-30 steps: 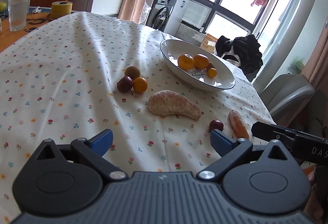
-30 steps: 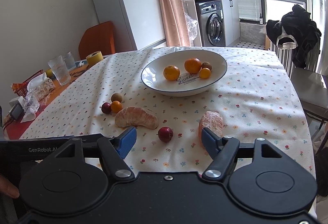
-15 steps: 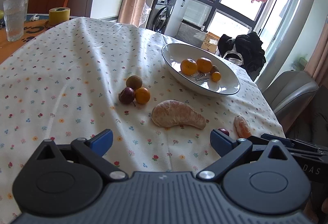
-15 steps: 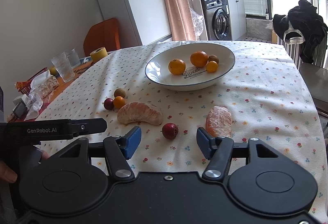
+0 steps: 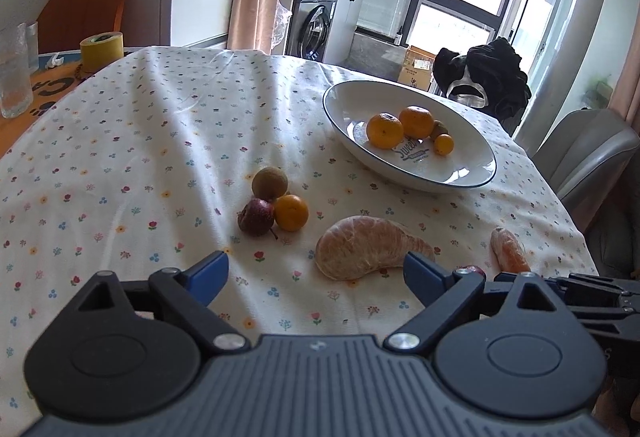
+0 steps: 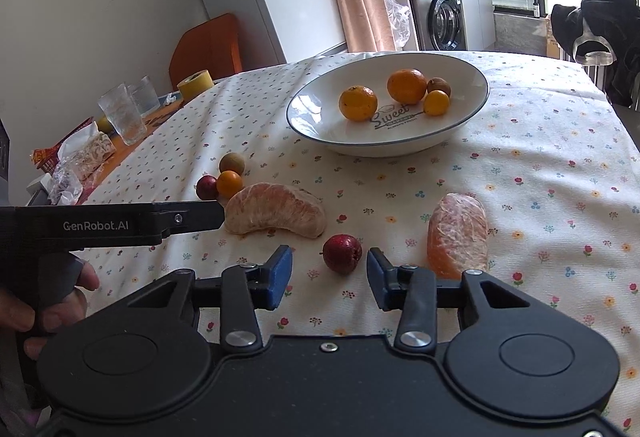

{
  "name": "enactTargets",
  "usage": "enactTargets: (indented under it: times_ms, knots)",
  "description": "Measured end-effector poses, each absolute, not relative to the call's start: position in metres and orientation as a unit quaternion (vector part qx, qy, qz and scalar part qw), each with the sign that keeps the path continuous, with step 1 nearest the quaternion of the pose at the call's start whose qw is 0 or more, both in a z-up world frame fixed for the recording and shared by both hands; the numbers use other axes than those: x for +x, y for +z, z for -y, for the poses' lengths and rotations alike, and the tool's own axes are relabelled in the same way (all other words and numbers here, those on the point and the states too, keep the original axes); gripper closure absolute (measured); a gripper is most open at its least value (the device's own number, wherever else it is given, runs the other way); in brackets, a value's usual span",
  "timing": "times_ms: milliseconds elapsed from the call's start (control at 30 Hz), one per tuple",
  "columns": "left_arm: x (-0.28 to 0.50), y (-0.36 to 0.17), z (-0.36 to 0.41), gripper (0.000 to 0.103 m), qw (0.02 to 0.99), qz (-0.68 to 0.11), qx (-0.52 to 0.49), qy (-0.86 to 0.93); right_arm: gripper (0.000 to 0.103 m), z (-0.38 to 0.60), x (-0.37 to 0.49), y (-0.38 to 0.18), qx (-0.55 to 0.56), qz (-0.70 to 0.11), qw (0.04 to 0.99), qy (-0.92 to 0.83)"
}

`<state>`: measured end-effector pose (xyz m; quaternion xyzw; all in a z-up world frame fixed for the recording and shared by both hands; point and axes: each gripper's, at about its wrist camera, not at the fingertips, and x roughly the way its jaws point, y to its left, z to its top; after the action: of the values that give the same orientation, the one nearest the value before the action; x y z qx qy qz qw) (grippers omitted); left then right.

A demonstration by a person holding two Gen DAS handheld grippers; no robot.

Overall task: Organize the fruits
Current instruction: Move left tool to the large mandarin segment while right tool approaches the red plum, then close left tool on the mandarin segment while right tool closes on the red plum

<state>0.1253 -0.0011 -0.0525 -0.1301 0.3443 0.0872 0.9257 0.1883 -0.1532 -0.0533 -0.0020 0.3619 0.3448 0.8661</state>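
A white bowl (image 5: 472,173) (image 6: 312,117) on the flowered cloth holds two oranges, a kumquat and a brown fruit. Loose on the cloth lie a large peeled citrus wedge (image 5: 370,247) (image 6: 276,211), a smaller peeled piece (image 6: 458,233) (image 5: 509,251), a small dark red fruit (image 6: 342,253), and a cluster of a brown fruit (image 5: 270,183), a red fruit (image 5: 256,217) and a small orange (image 5: 291,212). My left gripper (image 5: 316,275) is open just short of the large wedge. My right gripper (image 6: 328,273) is open, its tips either side of the small red fruit and slightly short of it.
Glasses (image 6: 120,113), a yellow tape roll (image 5: 101,44) and snack wrappers (image 6: 84,157) sit at the table's far left. An orange chair (image 5: 84,9) stands behind. A grey chair (image 5: 588,153) and dark clothing (image 5: 484,73) are beyond the right edge.
Both grippers have moved forward toward the fruit. The right gripper's fingers have narrowed and now frame the small red fruit. The left gripper now shows in the right view.
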Motion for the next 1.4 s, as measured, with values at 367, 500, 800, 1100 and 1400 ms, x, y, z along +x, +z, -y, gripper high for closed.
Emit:
enactTargets:
  times_ms: [367, 500, 800, 1100, 1400]
  knots:
    - [0.147, -0.060, 0.004, 0.033, 0.922, -0.366, -0.115, 0.060, 0.086, 0.146, 0.197, -0.062, -0.014, -0.366, 0.861, 0.354]
    - [0.152, -0.061, 0.006, 0.034, 0.921, -0.369, -0.114, 0.052, 0.086, 0.150, 0.198, -0.059, -0.008, -0.364, 0.861, 0.355]
    - [0.168, -0.065, 0.014, 0.034, 0.919, -0.378, -0.101, 0.045, 0.086, 0.160, 0.200, -0.050, 0.002, -0.354, 0.866, 0.354]
    - [0.176, -0.069, 0.012, 0.034, 0.919, -0.380, -0.102, 0.018, 0.086, 0.161, 0.200, -0.053, 0.004, -0.357, 0.864, 0.356]
    - [0.167, -0.066, 0.009, 0.065, 0.914, -0.389, -0.113, -0.010, 0.086, 0.159, 0.199, -0.053, 0.001, -0.357, 0.865, 0.352]
